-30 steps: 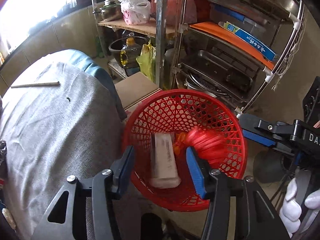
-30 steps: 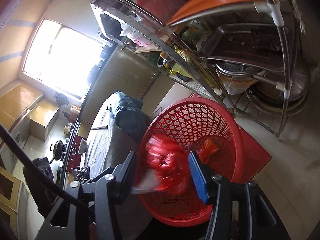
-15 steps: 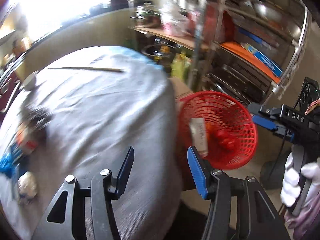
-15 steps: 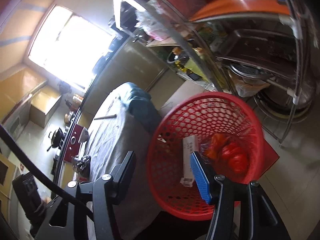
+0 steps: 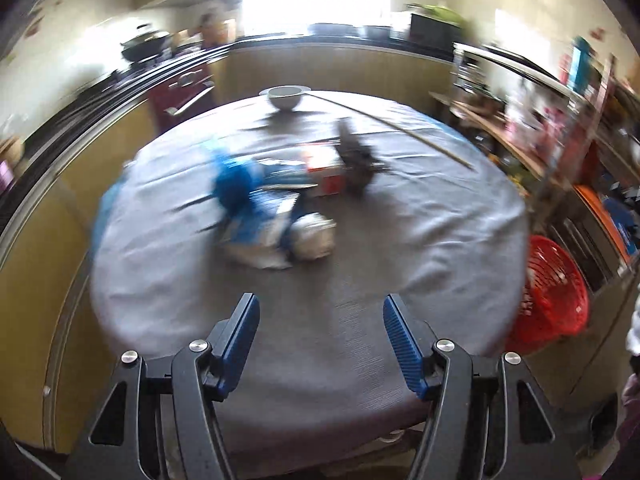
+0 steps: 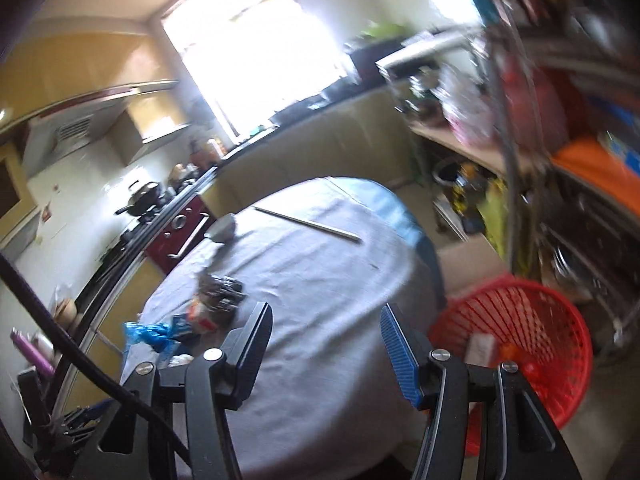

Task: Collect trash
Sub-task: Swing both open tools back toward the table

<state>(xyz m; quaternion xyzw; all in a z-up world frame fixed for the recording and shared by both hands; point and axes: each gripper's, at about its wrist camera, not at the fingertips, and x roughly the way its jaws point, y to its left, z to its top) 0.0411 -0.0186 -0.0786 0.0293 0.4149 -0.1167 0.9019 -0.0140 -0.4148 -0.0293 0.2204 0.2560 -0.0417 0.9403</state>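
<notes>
Two hand-held grippers, left (image 5: 320,340) opening, right (image 6: 326,338) released, both empty; one red basket (image 6: 520,320).

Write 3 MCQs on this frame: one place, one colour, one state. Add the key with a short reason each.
1. Where does the basket stand relative to the table?
A. On the tabletop
B. On the floor beside the table
C. On the shelf rack

2. What colour is the basket?
A. Red
B. Green
C. White

3. What is between the fingers of the left gripper?
A. A blue wrapper
B. The bowl
C. Nothing

Key: 1 B, it sits below the cloth's edge, next to the table. 2 A, its mesh is red in both views. 3 C, the jaws are opening with only bare cloth seen between them; the blue wrapper and the bowl lie further off on the table.
</notes>
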